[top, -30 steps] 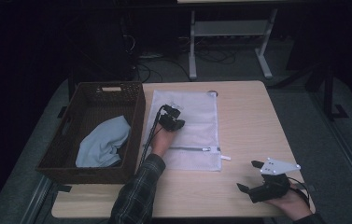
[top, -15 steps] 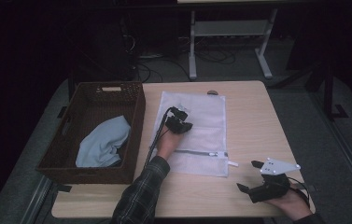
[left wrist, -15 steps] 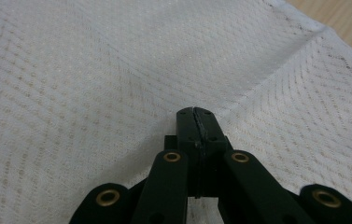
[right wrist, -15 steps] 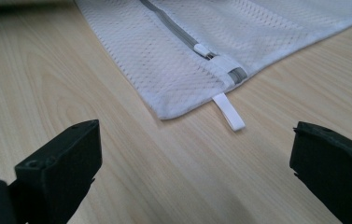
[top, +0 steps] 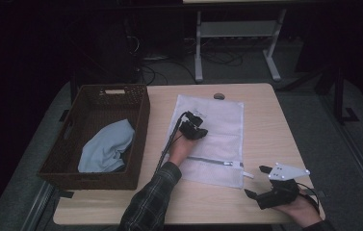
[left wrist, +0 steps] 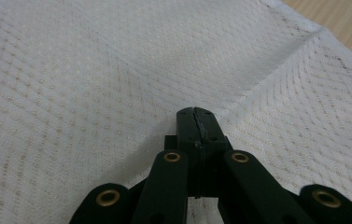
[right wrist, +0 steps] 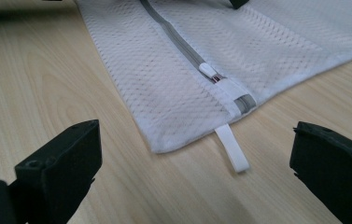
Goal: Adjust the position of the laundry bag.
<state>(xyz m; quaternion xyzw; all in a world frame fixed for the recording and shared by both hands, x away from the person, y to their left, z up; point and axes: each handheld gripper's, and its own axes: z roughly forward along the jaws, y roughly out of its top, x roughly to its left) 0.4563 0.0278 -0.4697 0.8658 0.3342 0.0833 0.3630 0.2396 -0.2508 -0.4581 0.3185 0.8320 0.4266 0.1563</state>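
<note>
A white mesh laundry bag lies flat on the wooden desk, near its middle, just to the right of a dark woven basket. Inside the basket there is a crumpled light blue cloth.

The left hand-held gripper rests on the upper middle part of the bag. In the left gripper view its two black jaws are pressed together, tip against tip, and the mesh lies directly under and around them. A fold line of the fabric runs from the tips toward the upper right. I cannot tell if some mesh is pinched between the tips.

The right hand-held gripper is at the near right part of the desk, apart from the bag. Its jaws stand wide apart with nothing between them, and they point toward the near right corner of the bag. In the right gripper view the grey zipper with its white pull is visible, and a small white loop sticks out from the corner of the bag onto the bare desk.
</note>
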